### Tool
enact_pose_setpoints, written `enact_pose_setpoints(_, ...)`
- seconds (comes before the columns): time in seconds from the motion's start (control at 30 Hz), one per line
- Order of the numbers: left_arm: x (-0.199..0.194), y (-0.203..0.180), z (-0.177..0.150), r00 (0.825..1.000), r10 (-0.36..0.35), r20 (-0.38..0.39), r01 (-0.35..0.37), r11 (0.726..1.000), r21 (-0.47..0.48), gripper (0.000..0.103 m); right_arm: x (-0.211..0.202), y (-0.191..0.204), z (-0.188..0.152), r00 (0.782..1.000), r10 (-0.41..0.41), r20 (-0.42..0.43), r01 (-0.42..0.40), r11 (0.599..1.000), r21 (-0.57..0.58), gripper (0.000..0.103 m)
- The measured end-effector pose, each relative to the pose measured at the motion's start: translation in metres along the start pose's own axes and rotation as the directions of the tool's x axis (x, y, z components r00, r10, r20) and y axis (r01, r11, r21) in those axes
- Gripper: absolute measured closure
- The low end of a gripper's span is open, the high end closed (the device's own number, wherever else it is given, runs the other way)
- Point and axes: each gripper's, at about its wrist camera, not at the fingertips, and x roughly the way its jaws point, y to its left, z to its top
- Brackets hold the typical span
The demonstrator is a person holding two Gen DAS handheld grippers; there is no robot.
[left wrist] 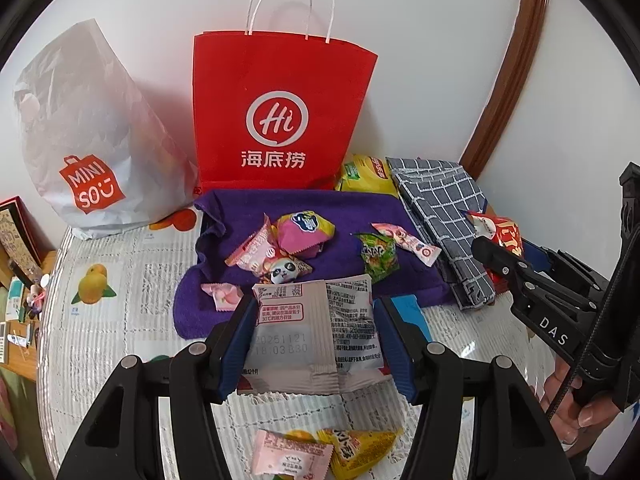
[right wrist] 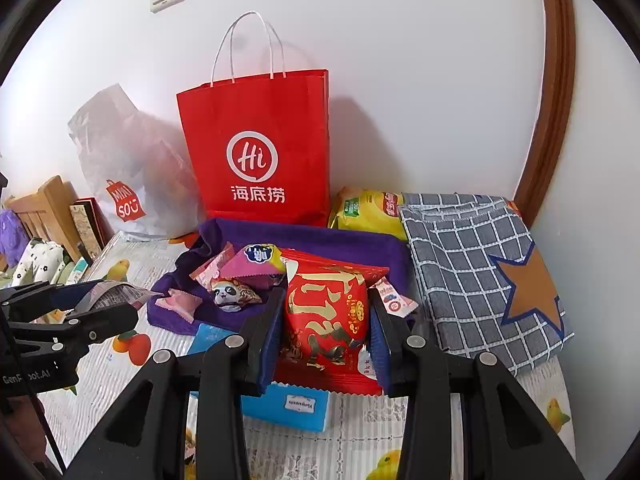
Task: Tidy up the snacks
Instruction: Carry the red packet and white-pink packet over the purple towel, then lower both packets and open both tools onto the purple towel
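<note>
My left gripper [left wrist: 316, 316] is shut on a grey-white snack packet [left wrist: 316, 328], held above the table's front. It also shows at the left of the right wrist view [right wrist: 108, 296]. My right gripper [right wrist: 326, 312] is shut on a red snack packet with gold print [right wrist: 326, 316], seen at the right of the left wrist view [left wrist: 500, 236]. Several small snacks lie on a purple towel [left wrist: 320, 204]: a pink-yellow pouch [left wrist: 306, 230], a panda packet [left wrist: 286, 270], a green packet [left wrist: 378, 256], pink candies [left wrist: 222, 294].
A red Haidilao paper bag [left wrist: 280, 112] and a white Miniso bag [left wrist: 84, 140] stand against the wall. A yellow chip bag [right wrist: 368, 210] and a checked grey cloth bag [right wrist: 480, 264] lie right. A blue box [right wrist: 288, 404] sits under my right gripper. Two snacks [left wrist: 320, 452] lie near the front edge.
</note>
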Motion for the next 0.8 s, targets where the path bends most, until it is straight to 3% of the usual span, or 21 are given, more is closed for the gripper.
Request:
enact_pose_setpoints(0.63,0.033,0.018,0.048,0.999,0.028,0.015,-0.028,1.000,0.009,0.045,0.053,-0.002,0.042,1.000,-0.016,-0.010,0.016,1.000,-0.008,0.064)
enact_pose_setpoints(0.7,0.038,0.018,0.053,1.000,0.025,0.017,-0.025,1.000,0.010,0.051,0.061,-0.003,0.047,1.000,-0.017,-0.014,0.017,1.000,-0.005,0.064)
enact_pose_setpoints(0.8,0.046,0.019,0.060,1.000,0.015,0.018,-0.015,1.000,0.011,0.051,0.071,-0.005,0.053,1.000,-0.014,-0.015,0.014,1.000,0.000,0.064)
